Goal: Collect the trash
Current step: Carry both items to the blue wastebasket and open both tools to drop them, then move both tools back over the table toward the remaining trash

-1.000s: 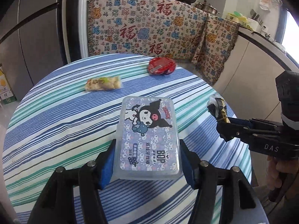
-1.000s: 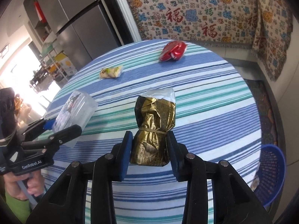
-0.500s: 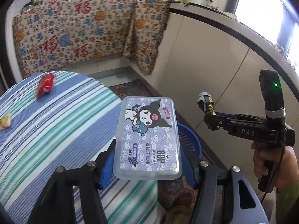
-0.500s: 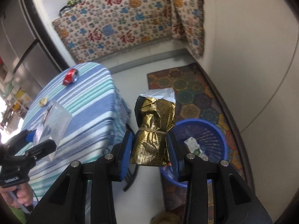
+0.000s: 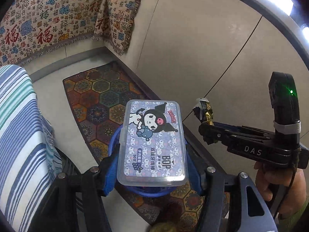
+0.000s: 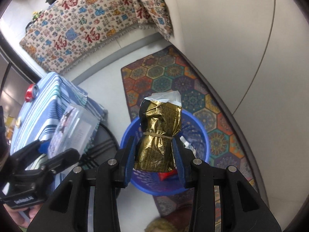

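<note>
Low in both frames, over the blue basket (image 6: 202, 133): left gripper (image 5: 150, 166) clamped on the clear plastic box (image 5: 152, 143), right gripper (image 6: 154, 154) clamped on the gold foil packet (image 6: 160, 133). Already some scraps inside. Neither released yet. Left on the striped table (image 6: 38, 116), upper left: red wrapper (image 6: 31, 93), another small wrapper (image 6: 18, 121).

- The left gripper (image 5: 152, 166) fills the bottom of its own view, pointing steeply downward, blue pads clamped on the long sides of a plastic box (image 5: 152, 143).
- The right gripper (image 6: 154, 154), bottom centre of its view, also tilts down, pads pressed on a gold packet (image 6: 158, 135).
- A hand (image 5: 280, 183) grips the right handle at lower right.
</note>
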A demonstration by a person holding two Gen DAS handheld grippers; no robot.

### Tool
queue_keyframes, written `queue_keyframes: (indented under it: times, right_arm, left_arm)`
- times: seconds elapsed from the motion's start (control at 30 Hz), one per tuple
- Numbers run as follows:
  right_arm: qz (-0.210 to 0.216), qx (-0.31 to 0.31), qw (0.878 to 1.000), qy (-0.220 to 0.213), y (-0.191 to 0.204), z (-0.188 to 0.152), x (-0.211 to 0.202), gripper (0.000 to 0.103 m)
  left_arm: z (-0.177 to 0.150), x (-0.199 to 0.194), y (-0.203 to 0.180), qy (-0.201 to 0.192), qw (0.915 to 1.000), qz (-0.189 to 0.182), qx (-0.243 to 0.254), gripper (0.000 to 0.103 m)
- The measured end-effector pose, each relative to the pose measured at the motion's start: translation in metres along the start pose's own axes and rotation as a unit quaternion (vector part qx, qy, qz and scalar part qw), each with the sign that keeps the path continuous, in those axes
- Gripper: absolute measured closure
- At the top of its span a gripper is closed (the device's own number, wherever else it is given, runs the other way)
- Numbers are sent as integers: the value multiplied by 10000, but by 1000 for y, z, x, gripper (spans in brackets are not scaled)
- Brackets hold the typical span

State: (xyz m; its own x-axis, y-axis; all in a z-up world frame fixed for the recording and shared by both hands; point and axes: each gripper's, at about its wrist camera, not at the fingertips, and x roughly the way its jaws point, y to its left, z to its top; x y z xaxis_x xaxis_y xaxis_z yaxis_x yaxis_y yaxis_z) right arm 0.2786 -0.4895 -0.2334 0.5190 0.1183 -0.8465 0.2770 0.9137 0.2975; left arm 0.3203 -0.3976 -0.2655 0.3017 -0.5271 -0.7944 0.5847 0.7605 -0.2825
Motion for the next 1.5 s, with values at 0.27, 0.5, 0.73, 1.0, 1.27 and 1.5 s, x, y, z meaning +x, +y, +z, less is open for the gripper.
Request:
queue_keyframes:
  times: [0.27,0.5,0.73,1.0,1.27,1.5]
  right_arm:
    - [45,227,9997,-27,-16,1,5,64]
    - [204,521,9984,-56,-25,5,12,52]
    - [215,868,9956,-269,-37,4,2,32]
    - [-206,595,9956,-698,-21,11,-19,26]
    - [-335,-252,9920,-1194,59,9,-40,23]
    - [444,-1349,9814,-1290,197,-17,-36,16]
  left_arm:
    - [-1,37,-2,178,9998,54,1,40]
    - [-3,57,-6,259,9997,8,6,40]
    - [-1,78,6,468,9982,-30,-369,31]
    - [-17,7,0,-30,9993,143,-331,31]
    - [-61,-131,5,-565,9967,548,-211,31]
    - [-115,-205,93,-752,9764,1807,-913,31]
